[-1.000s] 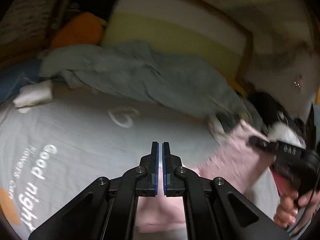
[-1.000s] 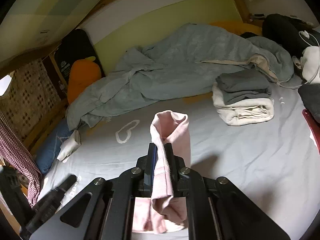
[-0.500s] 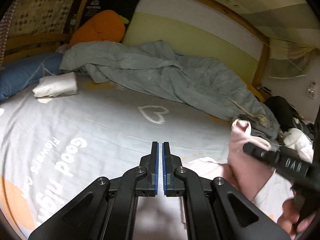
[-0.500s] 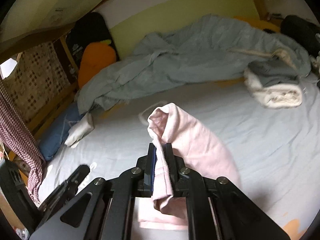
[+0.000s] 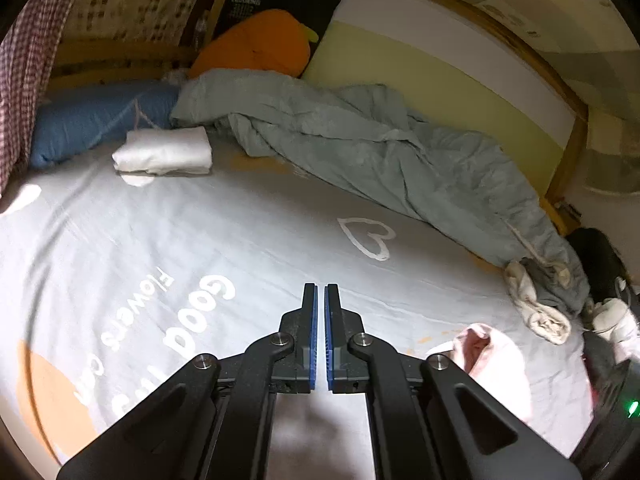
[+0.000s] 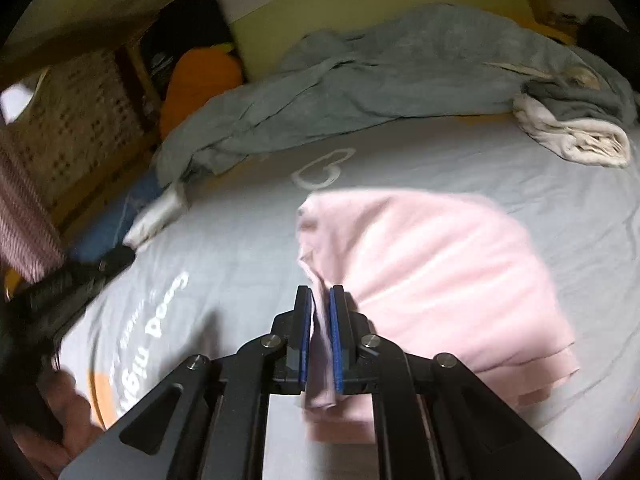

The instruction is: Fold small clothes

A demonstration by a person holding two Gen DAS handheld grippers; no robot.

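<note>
Right wrist view has your right tongs (image 6: 320, 300) pinched on a thin edge of the pink garment (image 6: 432, 280), with only a narrow strip of cloth between the blue pads. Ahead of those tongs and off to their right the rest of the garment spreads over the grey bed sheet (image 6: 240, 248), humped rather than flat. Your left tongs (image 5: 320, 300) are closed pad to pad with nothing in them, hovering over bare sheet; from there the garment sits low to their right, partly under their right arm.

Your grip is the weak point, I'd judge. So little fabric is caught that a quick drag or a lift could pull the edge free, and the fold would collapse halfway. If you lay the held edge down while the body is humped, you may trap a wrinkle or get a crooked fold, since nothing pins the far side. Your left tongs can't help while shut: press them on the cloth and they may skid and bunch it.

Watch the surroundings too. The rumpled grey quilt (image 5: 380, 152) lies beyond both tongs, and the folded pile (image 6: 576, 132) sits far ahead to the right; swinging the garment wide could snag either. Blur in this view makes the garment's outline hard to read.
</note>
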